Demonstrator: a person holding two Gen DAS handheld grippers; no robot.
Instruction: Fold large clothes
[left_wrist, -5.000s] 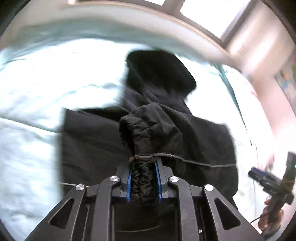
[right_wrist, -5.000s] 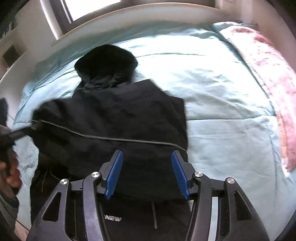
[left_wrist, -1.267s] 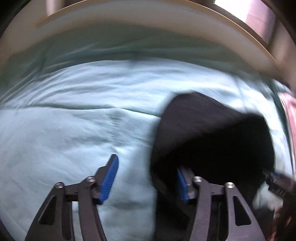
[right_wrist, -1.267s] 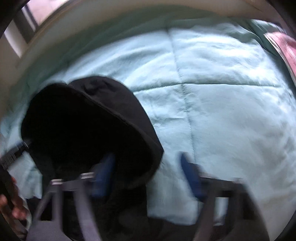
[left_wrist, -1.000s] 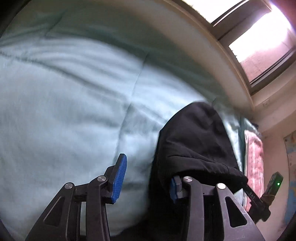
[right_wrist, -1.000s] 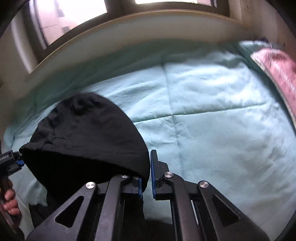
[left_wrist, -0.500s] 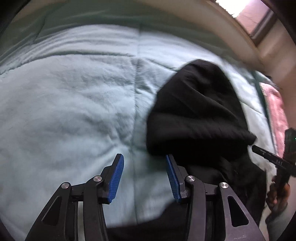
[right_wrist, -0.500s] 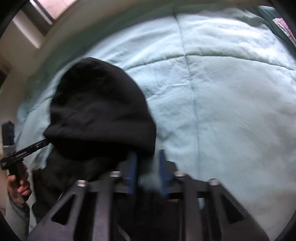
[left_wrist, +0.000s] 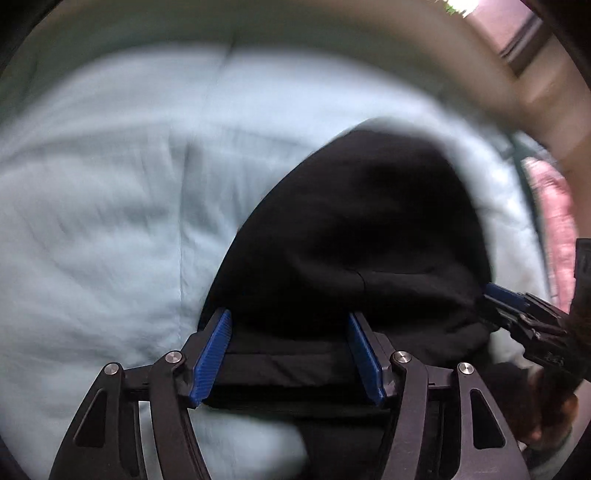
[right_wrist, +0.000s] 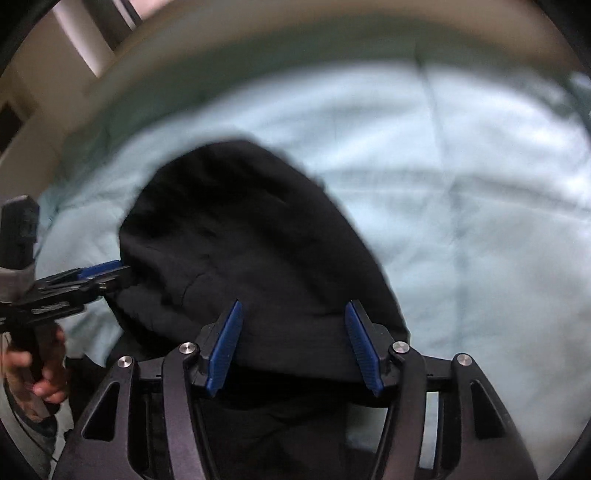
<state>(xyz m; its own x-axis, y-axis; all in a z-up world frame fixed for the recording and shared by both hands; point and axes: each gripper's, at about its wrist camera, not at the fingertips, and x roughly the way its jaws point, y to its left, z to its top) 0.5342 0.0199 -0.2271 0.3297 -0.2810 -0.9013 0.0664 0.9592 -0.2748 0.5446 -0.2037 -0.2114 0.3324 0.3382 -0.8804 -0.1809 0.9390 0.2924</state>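
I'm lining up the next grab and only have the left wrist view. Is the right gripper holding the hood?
Observer: No. In the right wrist view, the right gripper has its jaws opening. The hood lies between the pads, unpinched.
Operator: Does that view show my left gripper?
Observer: Yes. The left gripper, its jaws opening too, has its tip at the hood's left edge. Contact is too blurred to tell.
Operator: And the hand on it?
Observer: The left hand is wrapped around the handle, low at the picture's left.
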